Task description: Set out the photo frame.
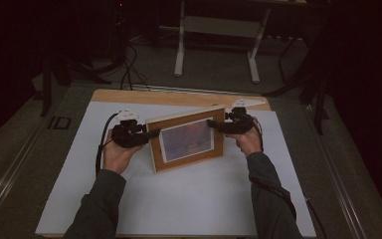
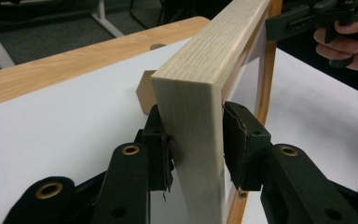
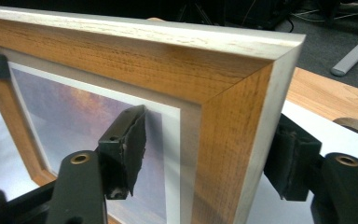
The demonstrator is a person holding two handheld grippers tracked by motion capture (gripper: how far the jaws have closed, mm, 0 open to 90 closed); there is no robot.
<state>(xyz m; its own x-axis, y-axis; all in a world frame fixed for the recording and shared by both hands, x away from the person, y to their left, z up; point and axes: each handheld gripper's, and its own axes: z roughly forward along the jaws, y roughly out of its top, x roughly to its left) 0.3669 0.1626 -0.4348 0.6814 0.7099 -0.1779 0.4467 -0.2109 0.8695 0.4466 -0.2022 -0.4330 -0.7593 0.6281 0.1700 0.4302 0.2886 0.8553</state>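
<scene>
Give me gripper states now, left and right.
Left gripper: shut on the wooden picture frame's side edge.
Right gripper: shut on the wooden picture frame's opposite side, one jaw on the front, one behind.

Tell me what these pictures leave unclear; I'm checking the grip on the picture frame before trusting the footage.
- Picture frame back face: high view, turned away from the camera.
- Its foot: left gripper view, the frame's own edge covers it.
- Right gripper contact: right gripper view, frame corner hides the far pad's face.
- Left gripper: frame's lower end cut off by the bottom edge.
</scene>
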